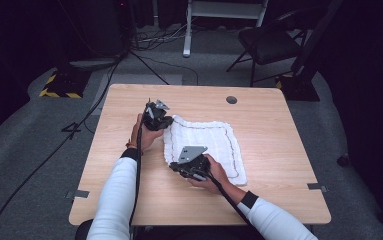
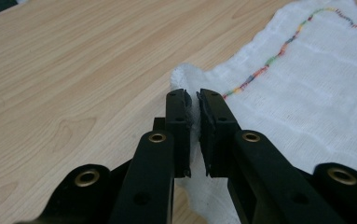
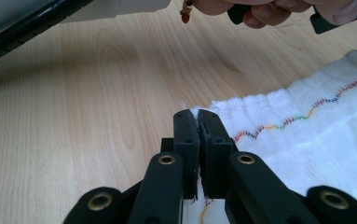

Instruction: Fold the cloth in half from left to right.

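**Both grippers pinch the cloth's near-left edge**

Nearest the person, the right gripper (image 1: 175, 167) sits at the cloth's (image 1: 214, 145) front left corner, and in the right gripper view its jaws are pressed together on the hem with only a sliver of white showing between them. The multicoloured zigzag stitching (image 3: 302, 116) runs off to the right there; the corner itself is hidden under the jaws.

A little farther out, the left gripper (image 1: 165, 121) grips the back left corner. In the left gripper view a bunched tuft of cloth is squeezed in the narrow gap between its jaws, and the fabric below is cut off by the frame.

The cloth lies flat on the middle of the wooden table (image 1: 129, 200), white with a stitched border. Near the far edge there is a round grey grommet (image 1: 231, 99).

Beyond the table, a dark chair (image 1: 269, 42) and trailing floor cables fade into shadow; a yellow-and-black striped block (image 1: 59, 85) sits far left. No writing is legible anywhere.
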Demonstrator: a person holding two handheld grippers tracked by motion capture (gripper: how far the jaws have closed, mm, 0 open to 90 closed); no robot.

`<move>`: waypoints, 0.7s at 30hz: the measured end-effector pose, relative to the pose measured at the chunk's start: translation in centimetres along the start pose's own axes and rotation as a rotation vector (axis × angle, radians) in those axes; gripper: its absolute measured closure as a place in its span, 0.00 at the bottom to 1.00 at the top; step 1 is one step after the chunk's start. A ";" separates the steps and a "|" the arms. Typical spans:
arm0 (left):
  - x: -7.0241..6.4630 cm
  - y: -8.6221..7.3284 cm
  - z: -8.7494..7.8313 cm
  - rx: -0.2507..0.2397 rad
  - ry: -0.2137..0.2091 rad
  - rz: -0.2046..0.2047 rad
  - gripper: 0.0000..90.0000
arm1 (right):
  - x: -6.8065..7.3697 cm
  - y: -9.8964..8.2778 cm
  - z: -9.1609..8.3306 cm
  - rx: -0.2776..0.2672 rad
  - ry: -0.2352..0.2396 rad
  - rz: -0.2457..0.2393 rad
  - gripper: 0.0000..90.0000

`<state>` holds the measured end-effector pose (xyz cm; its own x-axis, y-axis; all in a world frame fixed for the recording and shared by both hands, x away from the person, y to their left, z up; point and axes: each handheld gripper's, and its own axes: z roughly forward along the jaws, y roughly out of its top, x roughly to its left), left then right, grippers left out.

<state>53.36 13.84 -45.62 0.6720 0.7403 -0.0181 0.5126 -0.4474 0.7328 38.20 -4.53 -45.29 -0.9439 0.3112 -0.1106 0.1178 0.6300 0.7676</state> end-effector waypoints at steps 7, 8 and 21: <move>-1.5 1.4 0.6 -0.010 -0.011 0.021 0.92 | -0.5 -0.8 -2.0 -0.011 -0.036 0.009 0.97; -1.8 1.6 0.8 -0.015 -0.011 0.026 0.92 | -0.6 -1.0 -2.3 -0.013 -0.039 0.012 0.97; -4.5 4.1 2.4 -0.015 -0.031 0.081 0.92 | -2.0 -3.5 -6.0 -0.024 -0.093 0.064 0.97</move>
<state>53.73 7.48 -44.15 0.7273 0.6861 0.0203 0.4481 -0.4969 0.7431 37.83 -11.58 -43.94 -0.9019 0.4156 -0.1181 0.1683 0.5897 0.7899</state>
